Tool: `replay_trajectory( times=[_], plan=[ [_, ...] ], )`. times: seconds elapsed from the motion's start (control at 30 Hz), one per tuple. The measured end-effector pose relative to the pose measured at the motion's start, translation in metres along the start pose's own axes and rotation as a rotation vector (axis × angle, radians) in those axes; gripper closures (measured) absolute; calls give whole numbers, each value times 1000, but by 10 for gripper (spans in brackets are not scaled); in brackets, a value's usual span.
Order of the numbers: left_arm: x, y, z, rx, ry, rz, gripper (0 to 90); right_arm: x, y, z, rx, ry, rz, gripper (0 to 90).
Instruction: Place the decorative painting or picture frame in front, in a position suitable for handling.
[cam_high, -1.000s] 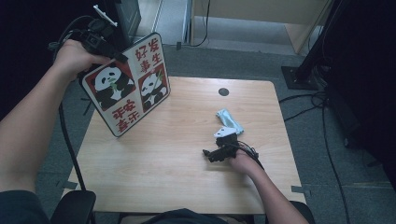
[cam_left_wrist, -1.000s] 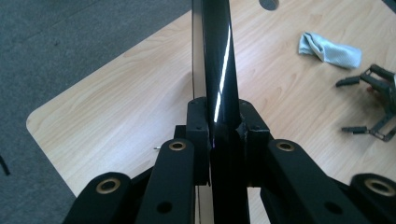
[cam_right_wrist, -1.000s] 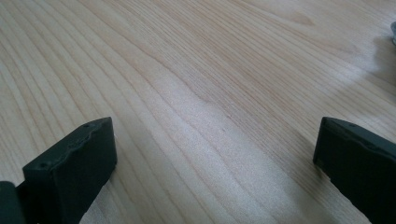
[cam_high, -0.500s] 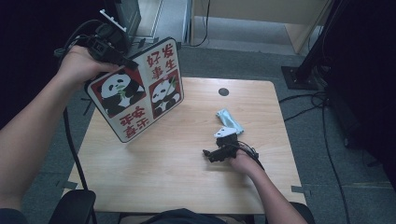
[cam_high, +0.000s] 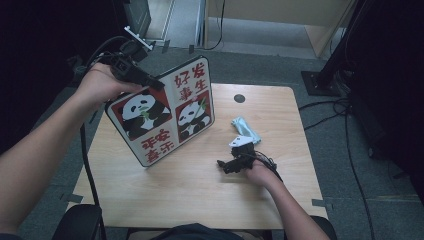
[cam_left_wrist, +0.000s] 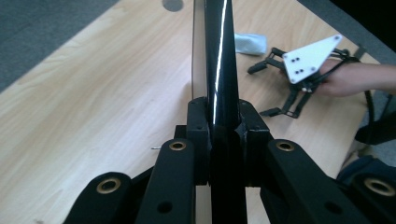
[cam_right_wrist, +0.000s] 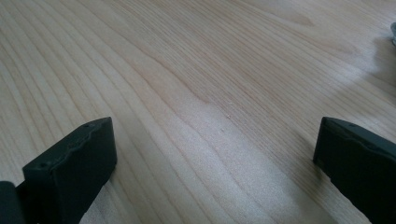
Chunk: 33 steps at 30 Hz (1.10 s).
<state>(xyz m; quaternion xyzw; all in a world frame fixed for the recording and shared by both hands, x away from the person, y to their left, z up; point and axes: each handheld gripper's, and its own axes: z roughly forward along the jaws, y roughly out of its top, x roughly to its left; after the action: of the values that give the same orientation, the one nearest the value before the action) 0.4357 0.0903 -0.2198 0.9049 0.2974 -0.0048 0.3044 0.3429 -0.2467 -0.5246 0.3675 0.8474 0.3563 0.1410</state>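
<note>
Left hand-held gripper (cam_high: 150, 82) raised above the table's (cam_high: 200, 195) left rear part, clamped on the top edge of the panda board (cam_high: 165, 112). In the left gripper view, black jaws pressed tight against both faces of the board (cam_left_wrist: 219, 60), seen edge-on as a thin dark glossy strip running away from the camera. Board lifted off the table and tilted, printed face toward the high camera: two pandas on red fields, red characters on white fields, a dark rim all round, lower corner just above the wood near the left middle. Right hand-held gripper (cam_high: 231, 165) low on the table toward the right front, resting in the person's right hand, jaws wide apart with nothing between them; bare pale wood grain (cam_right_wrist: 201, 93) between the two black pads in the right gripper view. Small pale blue packet (cam_high: 246, 129) lying flat on the table just behind the right hand-held gripper, well apart from the board. Round dark hole (cam_high: 239, 98) near the table's far edge.
</note>
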Motion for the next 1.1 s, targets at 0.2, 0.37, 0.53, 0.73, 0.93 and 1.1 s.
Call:
replay_trajectory(
  times=[0.2,0.37,0.53,0.73,0.93,1.1],
  plan=[
    [-16,0,9,29,-16,8,789,0,1,1,-1,3,0,0],
    [-22,-2,17,37,-26,1,789,0,1,1,-1,3,0,0],
    [-22,-2,18,35,-31,-14,787,0,1,1,0,2,0,0],
    [-17,-2,18,34,-20,-45,786,-1,1,1,-6,14,3,0],
    [-12,-7,16,30,17,-63,781,1,1,2,-2,-9,7,0],
    [-8,-12,14,18,34,-83,777,1,1,2,-2,-12,9,0]
  ],
)
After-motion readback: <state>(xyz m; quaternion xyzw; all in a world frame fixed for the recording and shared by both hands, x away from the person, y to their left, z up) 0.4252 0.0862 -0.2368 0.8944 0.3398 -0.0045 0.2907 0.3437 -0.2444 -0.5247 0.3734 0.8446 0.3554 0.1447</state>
